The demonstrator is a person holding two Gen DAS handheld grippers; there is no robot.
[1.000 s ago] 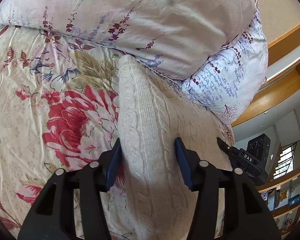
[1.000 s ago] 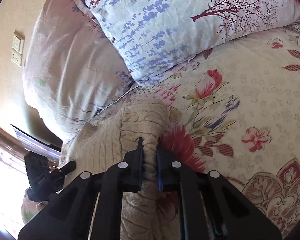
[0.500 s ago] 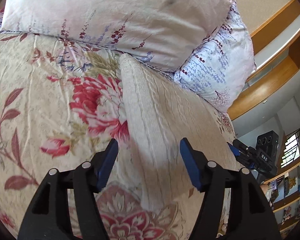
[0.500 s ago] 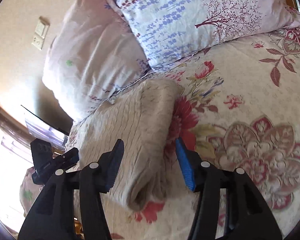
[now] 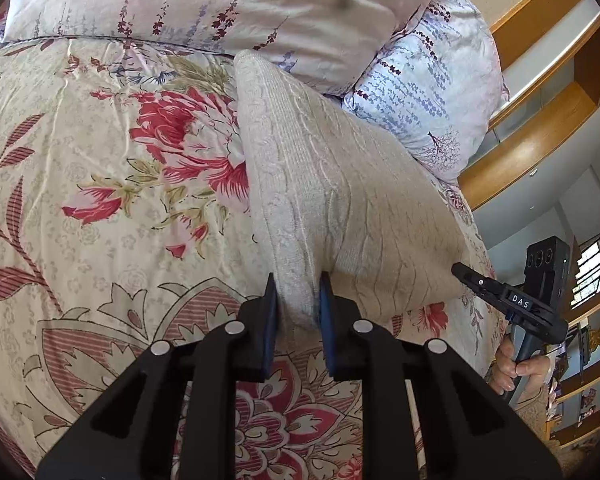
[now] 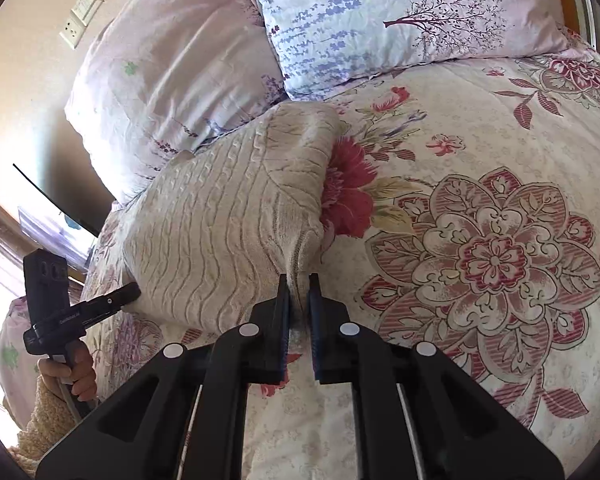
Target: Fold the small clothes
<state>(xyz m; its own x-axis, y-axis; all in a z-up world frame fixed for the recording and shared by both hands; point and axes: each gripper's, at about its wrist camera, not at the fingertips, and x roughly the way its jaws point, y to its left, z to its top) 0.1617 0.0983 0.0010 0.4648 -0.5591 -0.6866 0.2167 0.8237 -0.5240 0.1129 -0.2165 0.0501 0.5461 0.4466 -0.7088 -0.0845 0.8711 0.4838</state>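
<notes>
Left wrist view: left gripper [image 5: 298, 292] clamped on the near corner of a folded cream knit sweater [image 5: 324, 184], blue pads [image 5: 271, 320] pressing the bunched fabric from both sides; jaws just drawn in onto it. Sweater lying on a floral bedspread [image 5: 100, 200], its far end up against a pale pink pillow [image 5: 220, 0]. Second pillow, white with lilac sprigs [image 5: 432, 88], to the right behind it. At the right edge, right gripper [image 5: 466, 274] touching the sweater's other near corner, gripped by a hand [image 5: 516, 368]. Wooden shelving [image 5: 540, 144] beyond the bed.

Right wrist view: right gripper [image 6: 299, 290] pinched tight on a narrow fold at the sweater's [image 6: 220, 208] near corner, jaws just closed on the cloth, only a thin ridge of knit between the pads. Sweater spread leftward over the bedspread [image 6: 480, 260], far end tucked under the pink pillow [image 6: 172, 72], lilac pillow [image 6: 380, 20] above. At left, left gripper [image 6: 130, 292] at the opposite corner, held by a hand [image 6: 74, 376] in a cream fuzzy sleeve [image 6: 48, 420]. Wall switches [image 6: 80, 16] at upper left.
</notes>
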